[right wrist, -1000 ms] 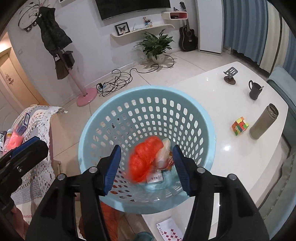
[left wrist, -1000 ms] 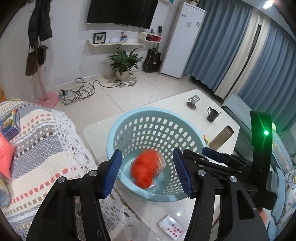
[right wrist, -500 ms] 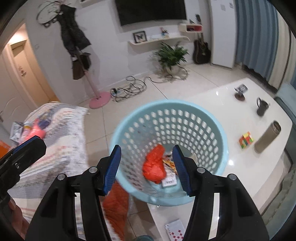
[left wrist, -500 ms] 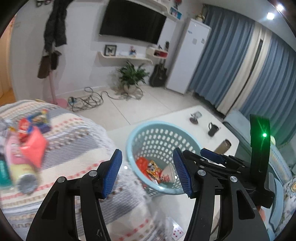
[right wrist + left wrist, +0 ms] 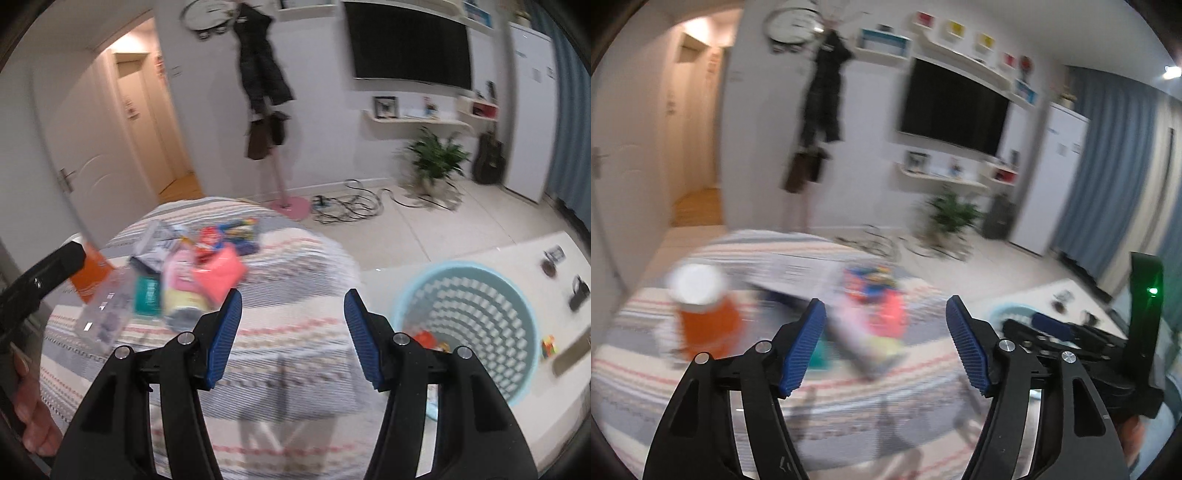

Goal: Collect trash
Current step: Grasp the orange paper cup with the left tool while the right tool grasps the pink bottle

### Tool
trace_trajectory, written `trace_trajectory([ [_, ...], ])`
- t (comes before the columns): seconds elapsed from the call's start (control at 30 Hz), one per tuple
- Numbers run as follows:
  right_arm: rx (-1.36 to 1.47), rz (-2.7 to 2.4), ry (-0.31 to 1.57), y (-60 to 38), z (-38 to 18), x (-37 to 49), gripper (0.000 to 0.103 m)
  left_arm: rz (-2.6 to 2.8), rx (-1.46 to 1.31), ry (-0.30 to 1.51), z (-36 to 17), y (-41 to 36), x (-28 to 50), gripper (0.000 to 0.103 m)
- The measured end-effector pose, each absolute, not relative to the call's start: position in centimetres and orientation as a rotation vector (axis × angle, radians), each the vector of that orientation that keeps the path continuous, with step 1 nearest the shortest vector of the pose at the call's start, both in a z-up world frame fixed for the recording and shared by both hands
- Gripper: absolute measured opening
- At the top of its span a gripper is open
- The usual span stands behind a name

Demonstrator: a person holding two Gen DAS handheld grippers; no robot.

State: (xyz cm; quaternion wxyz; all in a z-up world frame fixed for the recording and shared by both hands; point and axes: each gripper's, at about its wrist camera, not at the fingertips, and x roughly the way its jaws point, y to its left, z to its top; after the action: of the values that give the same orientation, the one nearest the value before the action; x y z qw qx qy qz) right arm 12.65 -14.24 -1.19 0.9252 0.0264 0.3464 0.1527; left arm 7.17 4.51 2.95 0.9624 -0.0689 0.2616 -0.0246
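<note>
Two grippers show; the left gripper (image 5: pixel 885 347) has its fingers (image 5: pixel 803 347) apart and opening, nothing between them; the right gripper (image 5: pixel 293 338) has its fingers (image 5: pixel 223 338) apart and empty too; both hang above one striped blanket (image 5: pixel 280 354). Beyond and left of the right fingers lies one heap of trash (image 5: pixel 184 273), blurred, so its pieces cannot be counted surely: a pink packet (image 5: pixel 219 275), a teal packet (image 5: pixel 147 293) and an orange card (image 5: pixel 92 275) stand out. To the right of the right fingers stands one light blue basket (image 5: pixel 517 306) on the white surface (image 5: pixel 461 258), with red scraps (image 5: pixel 424 338) inside. A second ago both grippers hung over the basket; now they face the heap.
</note>
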Motion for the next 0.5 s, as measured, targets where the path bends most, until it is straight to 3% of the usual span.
trace_trajectory([
  [0.2, -0.015, 0.396, 0.709, -7.5, -1.4, 13.4, 0.056, 0.085, -0.162, 0.515, 3.3, 11.9, 5.8, 0.073],
  [0.3, -0.037, 0.413, 0.714, -5.1, -2.0, 14.0, 0.06, 0.104, -0.164, 0.543, 2.7, 14.7, 6.4, 0.084],
  [0.5, -0.065, 0.417, 0.761, -2.6, -3.5, 15.8, 0.061, 0.079, -0.14, 0.614, 0.8, 17.1, 9.3, 0.085],
])
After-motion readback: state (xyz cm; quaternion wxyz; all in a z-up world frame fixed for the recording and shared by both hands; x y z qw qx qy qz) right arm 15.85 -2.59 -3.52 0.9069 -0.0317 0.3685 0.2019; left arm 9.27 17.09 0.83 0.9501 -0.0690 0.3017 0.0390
